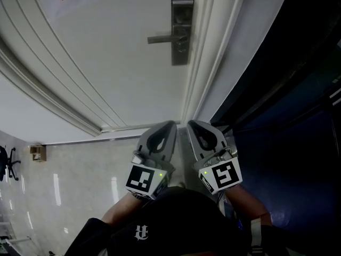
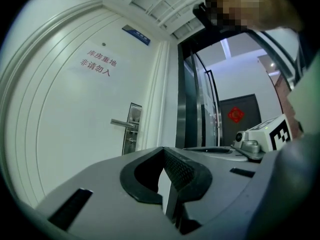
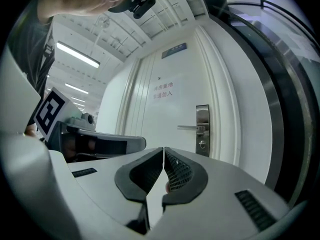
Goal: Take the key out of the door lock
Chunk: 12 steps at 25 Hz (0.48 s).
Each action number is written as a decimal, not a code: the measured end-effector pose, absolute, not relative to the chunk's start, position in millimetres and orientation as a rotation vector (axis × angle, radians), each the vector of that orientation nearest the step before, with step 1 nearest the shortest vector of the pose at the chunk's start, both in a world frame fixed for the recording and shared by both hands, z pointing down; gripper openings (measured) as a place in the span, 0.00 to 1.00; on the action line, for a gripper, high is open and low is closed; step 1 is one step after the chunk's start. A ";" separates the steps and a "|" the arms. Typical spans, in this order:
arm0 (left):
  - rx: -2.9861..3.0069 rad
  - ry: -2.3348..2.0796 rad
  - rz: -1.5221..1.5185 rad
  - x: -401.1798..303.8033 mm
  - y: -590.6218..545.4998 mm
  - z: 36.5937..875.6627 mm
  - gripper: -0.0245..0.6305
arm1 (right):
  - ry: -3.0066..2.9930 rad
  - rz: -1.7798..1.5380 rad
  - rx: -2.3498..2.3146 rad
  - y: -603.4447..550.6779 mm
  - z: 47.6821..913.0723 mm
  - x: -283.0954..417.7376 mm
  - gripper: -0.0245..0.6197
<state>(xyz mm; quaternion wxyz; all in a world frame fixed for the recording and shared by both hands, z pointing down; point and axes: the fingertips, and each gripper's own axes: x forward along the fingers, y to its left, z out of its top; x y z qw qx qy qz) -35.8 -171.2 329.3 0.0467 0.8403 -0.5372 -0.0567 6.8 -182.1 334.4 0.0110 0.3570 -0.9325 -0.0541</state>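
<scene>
The left hand-held gripper (image 1: 169,128) and the right hand-held gripper (image 1: 193,127) are held side by side, close together. Each has its jaws pressed together at the tips with nothing between them, and both point toward a white door (image 1: 106,63), well apart from it. The door lock (image 1: 181,31), a tall metal plate with a lever handle (image 1: 162,38) sticking out to the left, sits near the door's right edge; a small round piece (image 3: 202,144) shows just below the lever, too small to tell whether it is the key.
</scene>
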 end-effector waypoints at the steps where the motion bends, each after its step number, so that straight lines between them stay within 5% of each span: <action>1: 2.570 -1.632 -0.172 -39.4 -181.6 328.7 0.05 | -2.897 -0.181 1.128 -193.8 334.4 4.1 0.06; 12: 2.642 -1.490 -0.146 -86.2 -286.1 332.6 0.05 | -2.755 -0.345 1.300 -323.0 323.8 -28.3 0.06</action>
